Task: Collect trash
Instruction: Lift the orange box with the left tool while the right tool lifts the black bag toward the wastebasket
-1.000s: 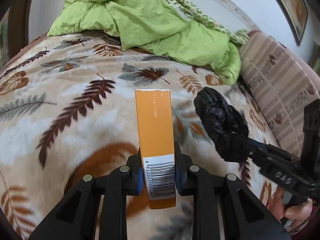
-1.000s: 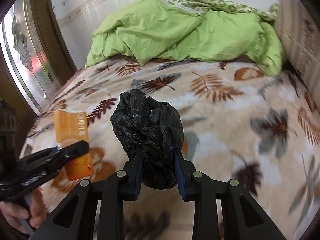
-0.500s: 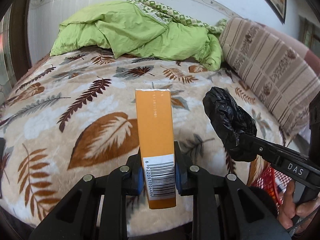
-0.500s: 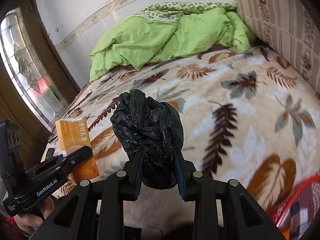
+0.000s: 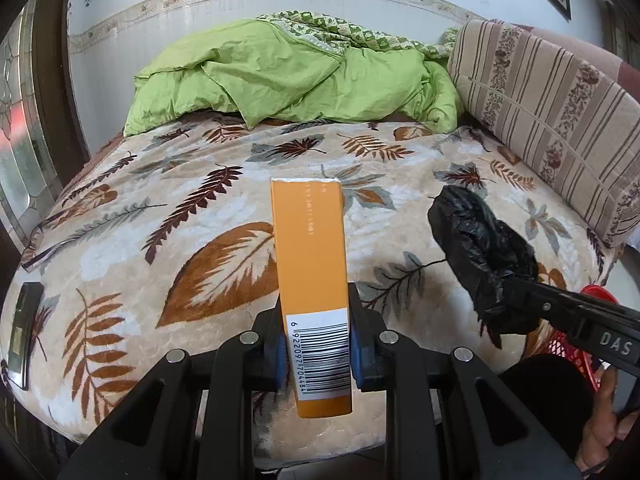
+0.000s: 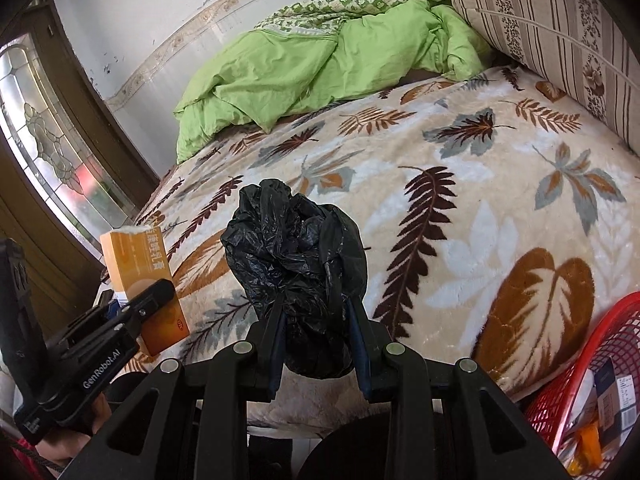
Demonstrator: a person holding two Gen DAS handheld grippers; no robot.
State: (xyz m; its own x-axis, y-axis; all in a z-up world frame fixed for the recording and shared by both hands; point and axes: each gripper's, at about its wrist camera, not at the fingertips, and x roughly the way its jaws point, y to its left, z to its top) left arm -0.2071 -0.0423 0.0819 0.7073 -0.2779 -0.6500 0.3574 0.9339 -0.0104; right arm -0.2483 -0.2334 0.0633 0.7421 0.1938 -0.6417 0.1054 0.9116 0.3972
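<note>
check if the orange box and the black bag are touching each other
Apart. The left wrist view shows patterned blanket between the orange box and the black bag.

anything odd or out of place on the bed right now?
One thing: a dark flat device, maybe a phone or remote, lies at the near left edge of the leaf-print blanket. The green quilt is bunched up at the far end. No spills or damage. The orange box and black bag are held, not loose.

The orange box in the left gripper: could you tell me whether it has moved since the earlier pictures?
Yes. The orange box has drawn back toward the near edge of the bed, away from the green quilt.
</note>
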